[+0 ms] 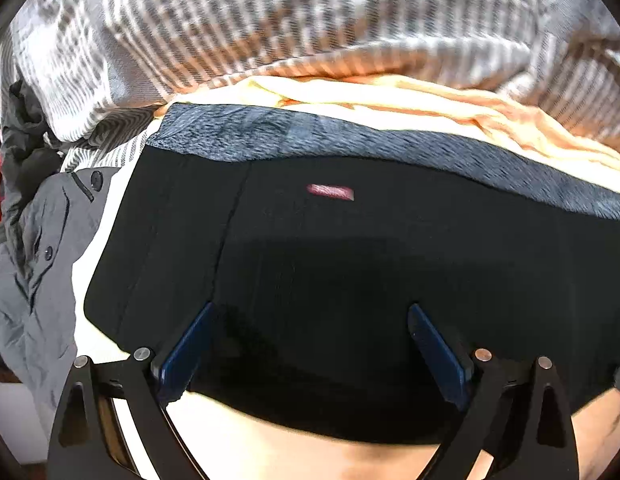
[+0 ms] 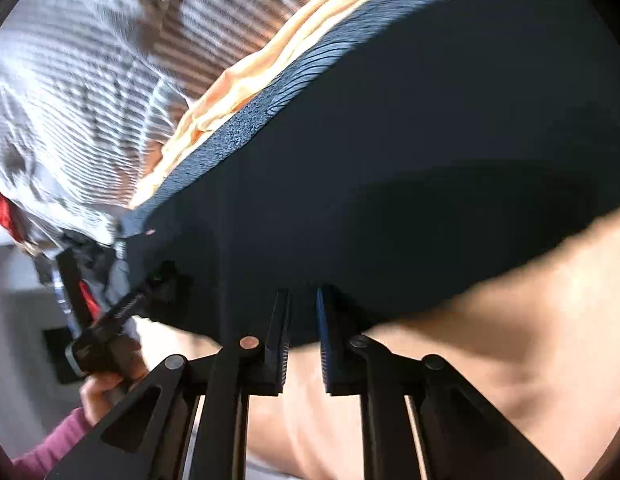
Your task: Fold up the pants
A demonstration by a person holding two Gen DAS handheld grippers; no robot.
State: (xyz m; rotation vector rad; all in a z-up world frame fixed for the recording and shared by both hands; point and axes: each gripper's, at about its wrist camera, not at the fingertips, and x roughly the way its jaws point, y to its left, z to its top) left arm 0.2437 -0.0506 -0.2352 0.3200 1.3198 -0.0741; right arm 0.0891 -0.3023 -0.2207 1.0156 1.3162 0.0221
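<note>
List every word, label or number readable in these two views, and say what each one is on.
Red label on the black pants: it carries pale lettering, too blurred to read.
The same label in the right wrist view: only a tiny pink speck, unreadable.
Nothing else in either view shows any text.
</note>
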